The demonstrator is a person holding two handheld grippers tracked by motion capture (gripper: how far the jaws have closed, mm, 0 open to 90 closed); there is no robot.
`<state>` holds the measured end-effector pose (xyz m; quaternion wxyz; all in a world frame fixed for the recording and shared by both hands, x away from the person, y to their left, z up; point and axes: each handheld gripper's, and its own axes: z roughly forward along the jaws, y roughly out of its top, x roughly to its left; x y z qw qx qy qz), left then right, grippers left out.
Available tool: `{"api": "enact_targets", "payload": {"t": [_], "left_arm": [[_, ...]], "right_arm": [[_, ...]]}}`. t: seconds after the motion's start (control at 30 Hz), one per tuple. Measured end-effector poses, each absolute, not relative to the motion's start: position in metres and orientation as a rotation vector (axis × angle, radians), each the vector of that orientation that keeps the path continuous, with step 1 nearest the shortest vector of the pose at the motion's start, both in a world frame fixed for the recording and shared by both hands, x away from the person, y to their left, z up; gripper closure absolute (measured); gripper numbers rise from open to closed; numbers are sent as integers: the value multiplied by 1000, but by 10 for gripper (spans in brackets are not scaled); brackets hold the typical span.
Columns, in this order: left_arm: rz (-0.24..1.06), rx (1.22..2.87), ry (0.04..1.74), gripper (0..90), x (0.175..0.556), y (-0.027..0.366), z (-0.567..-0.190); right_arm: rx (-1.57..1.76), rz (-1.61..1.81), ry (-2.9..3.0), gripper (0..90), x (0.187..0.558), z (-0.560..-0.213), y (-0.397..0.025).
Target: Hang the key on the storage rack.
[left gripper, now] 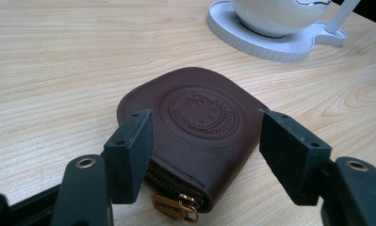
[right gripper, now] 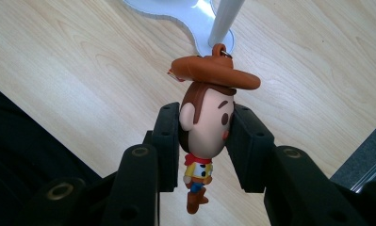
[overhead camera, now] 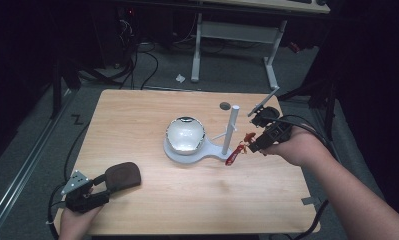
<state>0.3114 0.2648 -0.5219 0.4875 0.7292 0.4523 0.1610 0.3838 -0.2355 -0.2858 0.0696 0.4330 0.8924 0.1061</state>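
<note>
On the wooden desk (overhead camera: 197,200), the left tool (overhead camera: 103,186) lies at the near left corner, held by a hand (overhead camera: 77,220) coming in from the bottom edge. Its jaws stand wide apart on either side of a brown leather pouch (left gripper: 195,132), and in the left gripper view neither pad clearly presses the leather, so it grips nothing. The pouch lies flat on the desk with a round embossed stamp (left gripper: 205,113) on top and a brass zip pull (left gripper: 176,206) at the end nearest the camera. Near the middle of the desk sits a white stand (overhead camera: 187,152) with a flat base; a shiny dome-shaped thing (overhead camera: 185,133) rests on the round part of it, and a white post (overhead camera: 230,129) rises upright from the narrower right end. The right tool (overhead camera: 252,141), held by the right hand (overhead camera: 294,145), is just to the right of the post. Its jaws are closed on the head of a small cowboy figure (right gripper: 205,127), one pad on each side. The figure has a wide brown hat (right gripper: 216,71), and a ring (right gripper: 219,48) on top of the hat sits close by the foot of the post. Its body with yellow shirt and brown boots hangs down between the jaws. In the high view the figure reads as a red shape between the right tool and the post, above the desk.
</note>
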Motion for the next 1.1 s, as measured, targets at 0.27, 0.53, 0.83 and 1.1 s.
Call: {"api": "enact_targets", "payload": {"t": [0.27, 0.53, 0.83, 1.1], "left_arm": [[393, 1770, 1101, 355, 312, 265, -522], [393, 1767, 1102, 355, 311, 266, -522], [392, 1766, 1105, 355, 311, 267, -522], [392, 1766, 1105, 355, 312, 268, -522]], "right_arm": [[1267, 331, 2678, 662, 387, -274, -226], [1255, 338, 2670, 662, 391, -267, -218], [1253, 345, 2651, 662, 401, -265, -212], [1244, 365, 2645, 662, 405, -261, -211]]}}
